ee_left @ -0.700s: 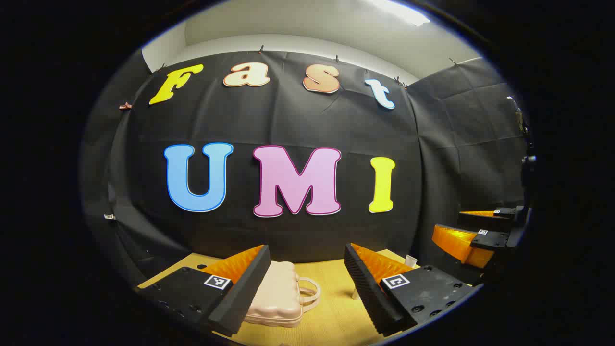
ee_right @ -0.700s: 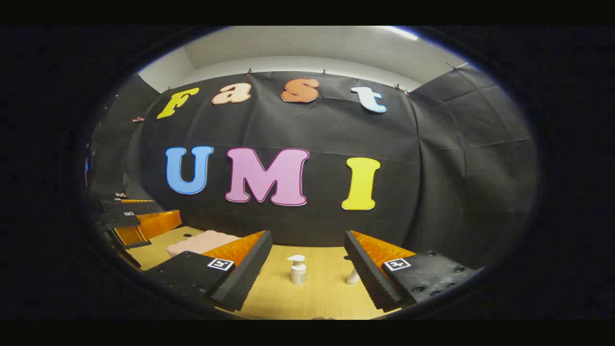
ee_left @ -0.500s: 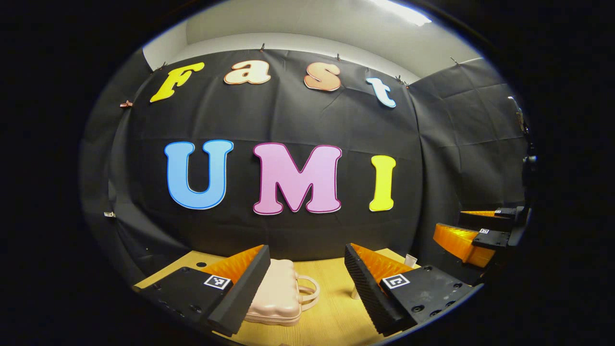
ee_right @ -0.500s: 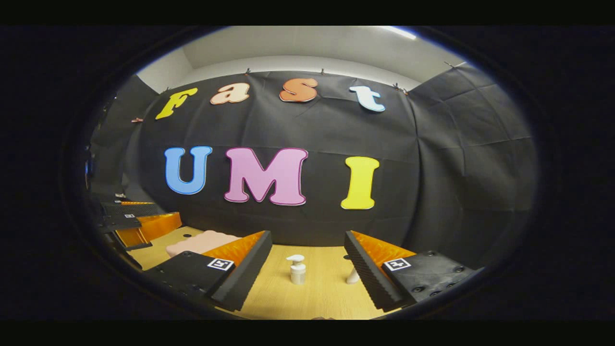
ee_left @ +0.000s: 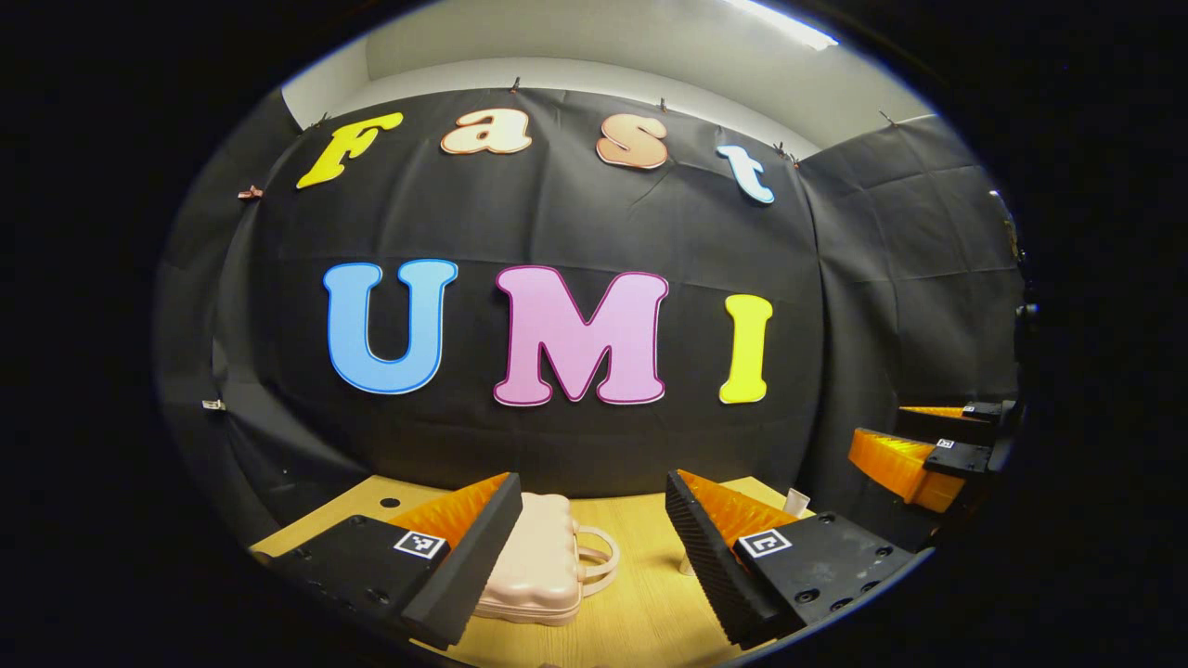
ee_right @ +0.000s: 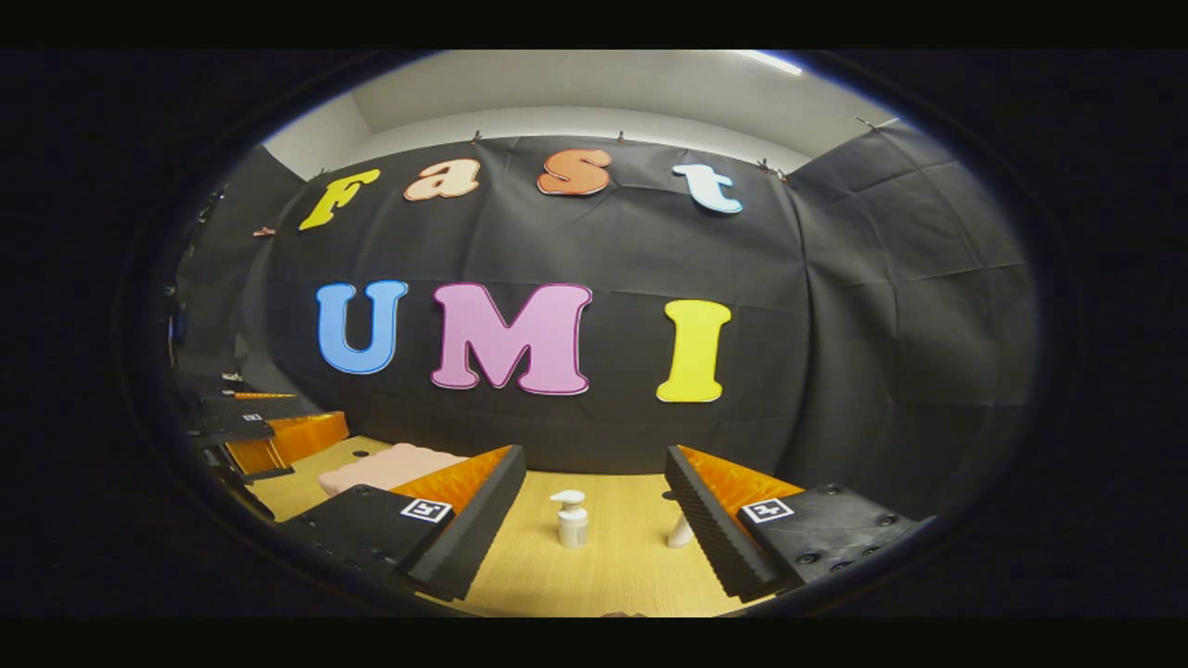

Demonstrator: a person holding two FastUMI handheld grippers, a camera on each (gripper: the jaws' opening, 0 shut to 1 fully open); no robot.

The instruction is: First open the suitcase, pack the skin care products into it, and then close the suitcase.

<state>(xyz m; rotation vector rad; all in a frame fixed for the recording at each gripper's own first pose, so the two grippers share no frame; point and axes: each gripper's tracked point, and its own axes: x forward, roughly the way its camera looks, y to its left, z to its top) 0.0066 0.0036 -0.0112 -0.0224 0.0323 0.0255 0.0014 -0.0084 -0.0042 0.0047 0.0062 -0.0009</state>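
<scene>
We are at the very start: nothing of the task is done as far as we can judge. The suitcase (ee_left: 538, 557) lies flat and closed on the table (ee_left: 640, 622), handle toward the right in the left gripper view, partly hidden behind a finger of the left gripper (ee_left: 594, 520). That gripper is spread wide with nothing between its fingers, and hangs above the table short of the case.

The right gripper (ee_right: 594, 496) is likewise spread and empty. In the right gripper view, 2 skin care items stand on the table ahead of it: a pump bottle (ee_right: 572, 520) between the fingers but farther off, and a second bottle (ee_right: 679, 531) mostly hidden behind the right finger; we cannot tell what kind it is. The suitcase sits well apart from them, to the left.

All 3 steps remain: opening the case, packing the bottles, closing it. We would expect the left gripper to go for the lid first.
</scene>
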